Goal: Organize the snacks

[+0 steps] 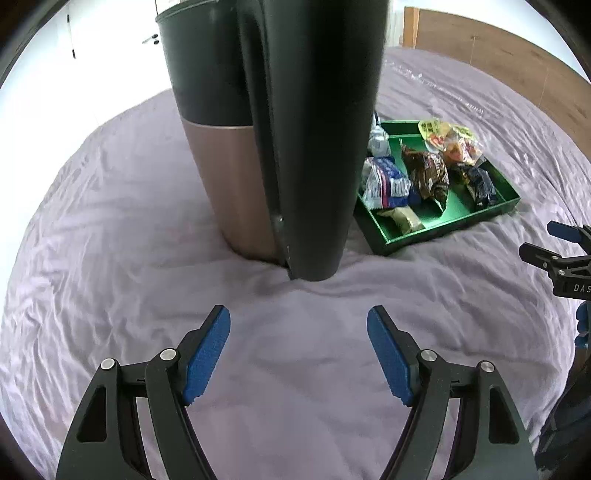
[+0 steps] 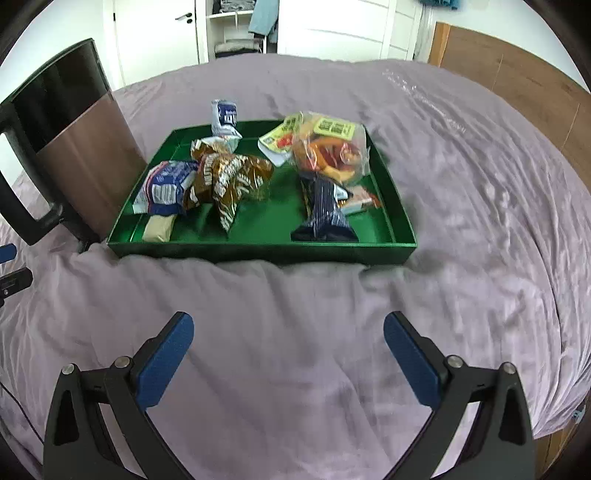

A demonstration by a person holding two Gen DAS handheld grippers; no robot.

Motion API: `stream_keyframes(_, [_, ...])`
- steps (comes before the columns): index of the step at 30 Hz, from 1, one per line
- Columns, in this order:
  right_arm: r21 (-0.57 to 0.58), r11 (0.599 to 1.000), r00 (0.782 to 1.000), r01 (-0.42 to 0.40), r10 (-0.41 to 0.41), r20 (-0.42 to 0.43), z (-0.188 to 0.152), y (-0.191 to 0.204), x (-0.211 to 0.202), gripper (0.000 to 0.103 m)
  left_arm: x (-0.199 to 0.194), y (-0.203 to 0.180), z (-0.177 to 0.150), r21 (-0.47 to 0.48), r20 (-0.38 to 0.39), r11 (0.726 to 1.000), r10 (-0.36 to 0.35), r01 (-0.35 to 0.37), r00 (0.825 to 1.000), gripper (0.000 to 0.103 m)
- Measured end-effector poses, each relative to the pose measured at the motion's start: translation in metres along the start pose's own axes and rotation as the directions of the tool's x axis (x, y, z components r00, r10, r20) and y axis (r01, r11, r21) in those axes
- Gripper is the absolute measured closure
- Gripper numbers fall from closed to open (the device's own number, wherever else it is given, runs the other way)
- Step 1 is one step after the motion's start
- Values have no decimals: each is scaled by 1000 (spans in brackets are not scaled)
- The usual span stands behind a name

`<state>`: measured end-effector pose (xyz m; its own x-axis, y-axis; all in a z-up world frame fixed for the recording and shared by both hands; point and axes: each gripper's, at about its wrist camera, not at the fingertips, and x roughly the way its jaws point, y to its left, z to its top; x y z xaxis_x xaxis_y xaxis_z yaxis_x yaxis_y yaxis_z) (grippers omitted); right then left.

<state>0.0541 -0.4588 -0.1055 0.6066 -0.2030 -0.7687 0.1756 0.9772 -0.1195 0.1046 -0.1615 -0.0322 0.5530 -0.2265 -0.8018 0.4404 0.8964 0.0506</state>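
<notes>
A bed (image 2: 461, 221) covered in a creased lilac sheet fills both views, with a wooden headboard (image 2: 509, 81) at the right and white wardrobe doors (image 2: 332, 29) beyond. A tall kettle-like jug (image 1: 258, 147), copper below and black above with a black handle, stands on the sheet just left of a green tray (image 2: 258, 251). The tray, split into compartments, holds the snacks (image 2: 229, 181): blue-white packets at the left, brown-gold wrappers in the middle, a clear bag of orange and yellow sweets and a dark blue packet on the right; a beige bar, perhaps a biscuit, lies at the front-left corner. The left gripper (image 1: 298, 350) and right gripper (image 2: 288, 358) hover over bare sheet, jaws wide and empty.
</notes>
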Motion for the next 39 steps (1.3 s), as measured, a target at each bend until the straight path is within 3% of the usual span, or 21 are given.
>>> stream_keyframes(10, [-49,999,994,-10,15,109,-3,11,5,0,8,-6,-28,-23,108,998,63,-61,992,31])
stream_keyframes(20, [-40,999,985,2,5,170,-13,3,-3,0,-9,-3,-34,-59,221,992,123,-113,967,31])
stream_keyframes(28, [-56,998,980,-2,13,197,-18,-10,-12,0,-14,-1,-32,-109,213,991,93,-71,973,31])
stream_keyframes(39, [-70,997,971,-11,28,238,-22,-13,-20,0,-17,-11,-32,-103,206,990,111,-91,972,32])
